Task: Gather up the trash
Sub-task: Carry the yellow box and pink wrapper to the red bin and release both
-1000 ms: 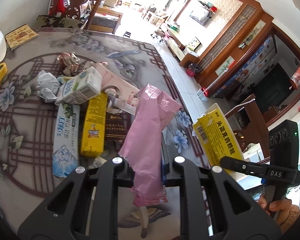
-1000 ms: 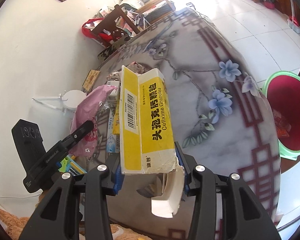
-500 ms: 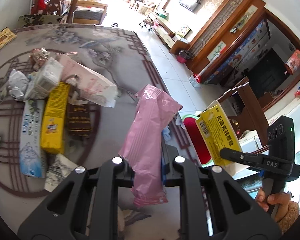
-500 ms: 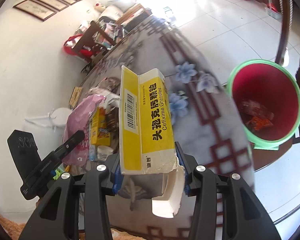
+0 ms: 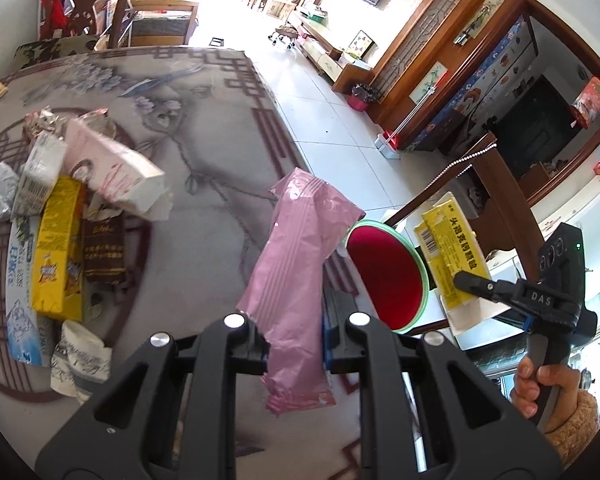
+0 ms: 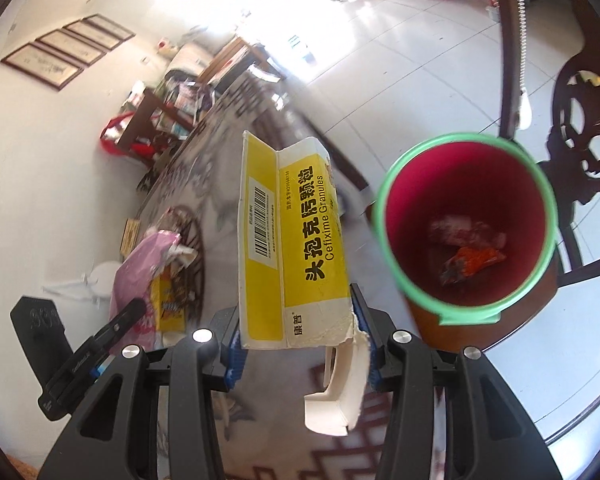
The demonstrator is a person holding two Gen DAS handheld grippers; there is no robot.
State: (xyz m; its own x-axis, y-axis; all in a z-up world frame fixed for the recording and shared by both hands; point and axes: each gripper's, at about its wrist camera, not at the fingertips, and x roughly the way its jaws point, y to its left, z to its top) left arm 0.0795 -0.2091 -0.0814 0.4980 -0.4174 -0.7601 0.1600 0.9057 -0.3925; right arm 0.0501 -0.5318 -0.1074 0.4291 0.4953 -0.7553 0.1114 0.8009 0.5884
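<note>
Left wrist view: left gripper [image 5: 296,346] is pinching a pink wrapper [image 5: 300,256] btwn its 2 fingers, the wrapper sticking up and forward, above the table [image 5: 204,152] near its edge. Just past that edge sits the bin [image 5: 386,274], green rim, red inside, mouth facing the camera. Right gripper [image 5: 466,280] shows at the far right, clamped on a yellow medicine box [image 5: 450,254] that hangs beside the bin rim. Plenty still on the table at left: a pink-white carton [image 5: 112,170], a yellow snack box [image 5: 56,254], a brown packet [image 5: 104,250], a blue-white toothpaste box [image 5: 18,300], crumpled paper [image 5: 80,356], a small white carton [image 5: 36,178] and foil scraps further back.

Right wrist view: right gripper [image 6: 298,348] has fingers pressed on the box's [image 6: 296,248] torn lower end, flap dangling. Bin [image 6: 466,224] is to the right and below, not yet under the box. Inside, at least 2 scraps, 1 orange [image 6: 474,260], 1 pale. Left gripper [image 6: 128,312] w/ the wrapper [image 6: 140,264] sits at far left.

Progress, as I judge it: early to mid. A few bits binned, 2 in hand and about to go in, roughly 7+ items left on the table.
</note>
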